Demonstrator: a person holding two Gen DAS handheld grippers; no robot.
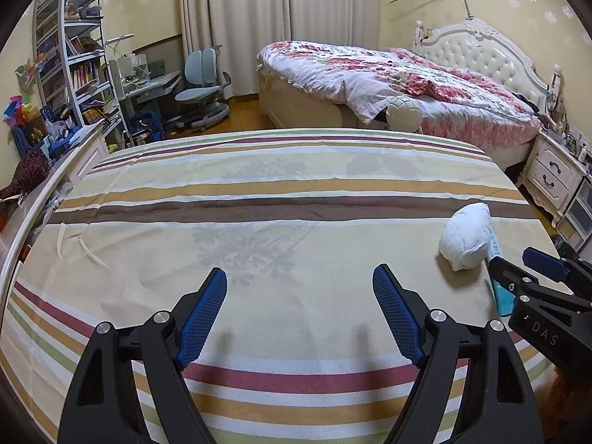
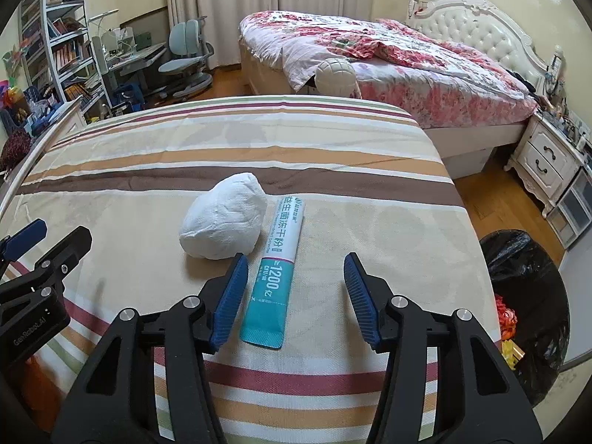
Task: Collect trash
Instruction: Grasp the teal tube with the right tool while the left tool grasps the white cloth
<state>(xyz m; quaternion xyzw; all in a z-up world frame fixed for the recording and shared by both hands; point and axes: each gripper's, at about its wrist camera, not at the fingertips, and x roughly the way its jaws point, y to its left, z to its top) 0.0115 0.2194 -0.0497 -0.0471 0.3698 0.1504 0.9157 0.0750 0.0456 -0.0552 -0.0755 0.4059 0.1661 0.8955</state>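
A crumpled white tissue wad (image 2: 222,222) lies on the striped tablecloth (image 2: 333,140), with a long teal and white powder sachet (image 2: 279,259) flat beside it on its right. My right gripper (image 2: 295,262) is open and straddles the sachet's lower half; the left pad is close to its edge and the right pad stands well clear. In the left wrist view the wad (image 1: 466,236) and sachet (image 1: 503,296) sit at the far right, by the right gripper (image 1: 514,259). My left gripper (image 1: 299,273) hangs open over bare cloth, nothing between its fingers.
A bin lined with a black bag (image 2: 525,266) stands on the wooden floor off the table's right edge, colourful scraps inside. Beyond the table are a flowered bed (image 2: 388,55), a white nightstand (image 2: 547,159), a desk chair (image 2: 185,51) and bookshelves (image 2: 63,48).
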